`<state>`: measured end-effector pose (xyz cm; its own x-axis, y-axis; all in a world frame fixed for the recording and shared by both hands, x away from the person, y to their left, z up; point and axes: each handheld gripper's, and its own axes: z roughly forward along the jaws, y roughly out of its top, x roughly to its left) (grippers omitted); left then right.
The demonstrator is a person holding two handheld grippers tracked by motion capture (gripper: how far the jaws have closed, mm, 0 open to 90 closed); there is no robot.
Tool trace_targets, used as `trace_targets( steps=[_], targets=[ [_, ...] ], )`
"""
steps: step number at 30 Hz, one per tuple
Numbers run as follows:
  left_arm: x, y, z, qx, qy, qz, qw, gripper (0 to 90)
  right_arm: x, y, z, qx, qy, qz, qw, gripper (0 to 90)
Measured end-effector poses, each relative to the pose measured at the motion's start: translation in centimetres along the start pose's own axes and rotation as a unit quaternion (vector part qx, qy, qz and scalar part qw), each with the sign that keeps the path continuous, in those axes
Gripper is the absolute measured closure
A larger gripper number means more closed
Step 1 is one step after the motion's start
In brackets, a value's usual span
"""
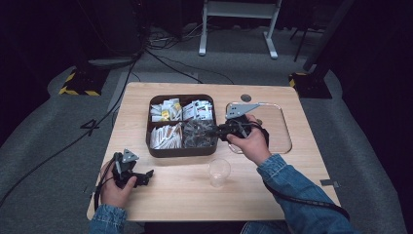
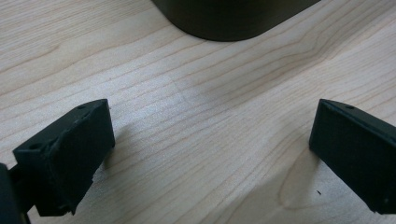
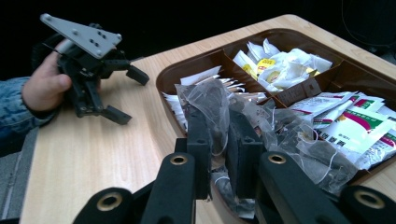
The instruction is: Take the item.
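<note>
A light wooden tabletop (image 1: pixel 195 190) carries a dark brown four-compartment tray (image 1: pixel 152 141) near its middle, toward the far edge. The right tongs (image 3: pixel 219 135) reach into the tray's near right compartment and are clamped on a clear sachet of dark tea (image 3: pixel 210 100), pinched between the two black jaws; the rest of that pile is a tangle of film and strings, hard to separate. Small printed packets (image 3: pixel 280 65) fill the other compartments, their print too small to read. The left tongs (image 1: pixel 145 176) lie low by the tabletop's near left corner, jaws wide apart over bare wood. A clear plastic cup (image 1: pixel 218 171) stands toward the near edge, in front of the tray. A transparent tray (image 1: pixel 282 127) at the right edge is partly hidden by the right hand (image 1: pixel 251 141).
</note>
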<state>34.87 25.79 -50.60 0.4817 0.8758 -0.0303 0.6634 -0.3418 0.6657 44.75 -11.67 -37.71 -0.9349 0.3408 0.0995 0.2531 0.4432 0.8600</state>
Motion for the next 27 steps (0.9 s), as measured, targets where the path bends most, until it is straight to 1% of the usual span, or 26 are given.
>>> trace_targets(
  steps=[6,14,17,27],
  targets=[
    [0.0,0.0,0.0,0.0,0.0,0.0,1.0,0.5,0.9,0.0,-1.7,-0.005,0.001,-0.005,1.0,81.3],
    [0.0,0.0,0.0,0.0,0.0,0.0,1.0,0.5,2.3,-0.5,-3.4,0.001,0.007,-0.017,0.9998,81.3],
    [0.0,0.0,0.0,0.0,0.0,0.0,1.0,0.5,2.5,-0.7,-3.7,0.003,0.007,-0.018,0.9998,81.3],
    [0.0,0.0,0.0,0.0,0.0,0.0,1.0,0.5,3.8,-2.0,-4.8,0.017,0.008,-0.029,0.9994,81.3]
  ],
)
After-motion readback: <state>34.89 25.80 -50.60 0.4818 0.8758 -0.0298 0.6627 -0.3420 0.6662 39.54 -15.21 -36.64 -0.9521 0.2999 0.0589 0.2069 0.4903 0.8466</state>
